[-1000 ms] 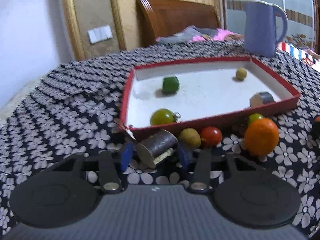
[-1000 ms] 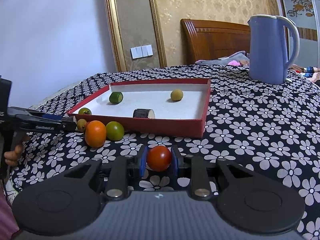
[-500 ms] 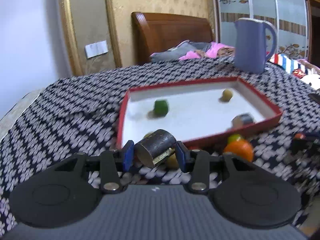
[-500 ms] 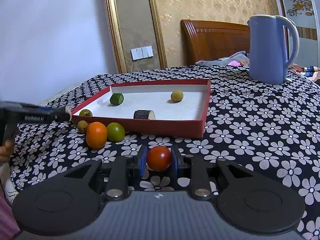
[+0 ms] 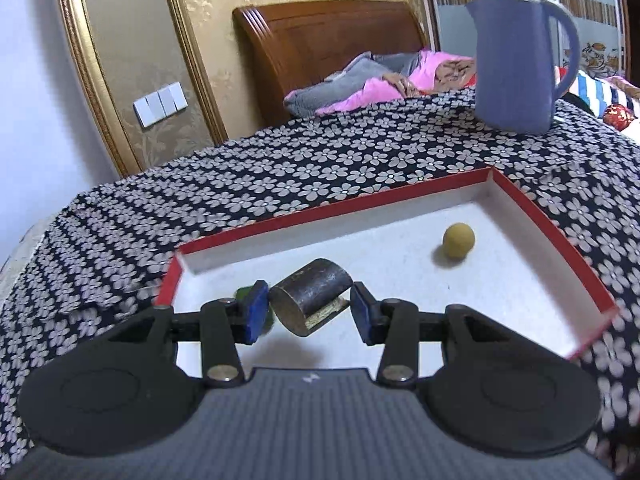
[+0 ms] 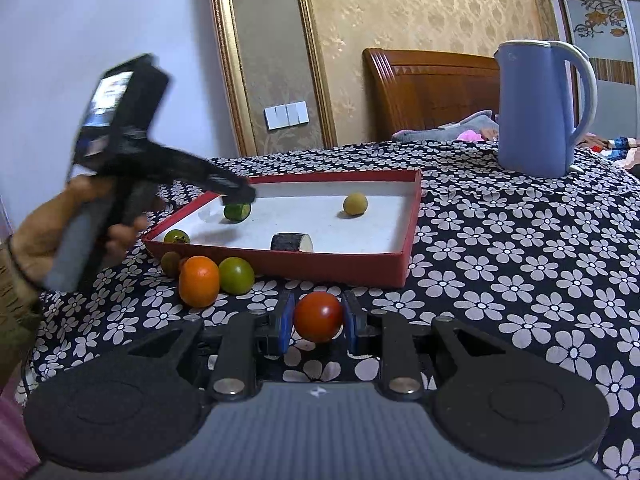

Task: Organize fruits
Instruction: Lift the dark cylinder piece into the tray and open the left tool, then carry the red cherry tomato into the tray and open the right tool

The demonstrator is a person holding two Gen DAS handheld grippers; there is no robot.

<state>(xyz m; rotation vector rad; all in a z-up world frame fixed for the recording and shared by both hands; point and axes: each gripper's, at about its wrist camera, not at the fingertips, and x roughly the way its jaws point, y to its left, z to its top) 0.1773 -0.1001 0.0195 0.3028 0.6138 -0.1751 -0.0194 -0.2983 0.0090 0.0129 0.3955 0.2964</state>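
You are holding a dark cut cylinder piece [image 5: 311, 301] in the left gripper [image 5: 308, 312] jaws over the red-rimmed white tray [image 6: 412, 216]'s near-left corner; the right gripper [image 6: 315, 322] jaws are clamping a red tomato [image 6: 318, 317] above the table. Four pieces are lying in the tray; the orange fruit [image 6: 199, 281] and two green ones are waiting outside.

Round fruit [image 6: 355, 204] in tray [image 6: 412, 216], jug [image 6: 536, 108] behind, possibly tomatoes [image 6: 236, 275] in front.

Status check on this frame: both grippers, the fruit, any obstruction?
Left gripper shut on dark cylinder above red tray. Right gripper shut on red tomato, outside tray. Green fruit under left gripper.
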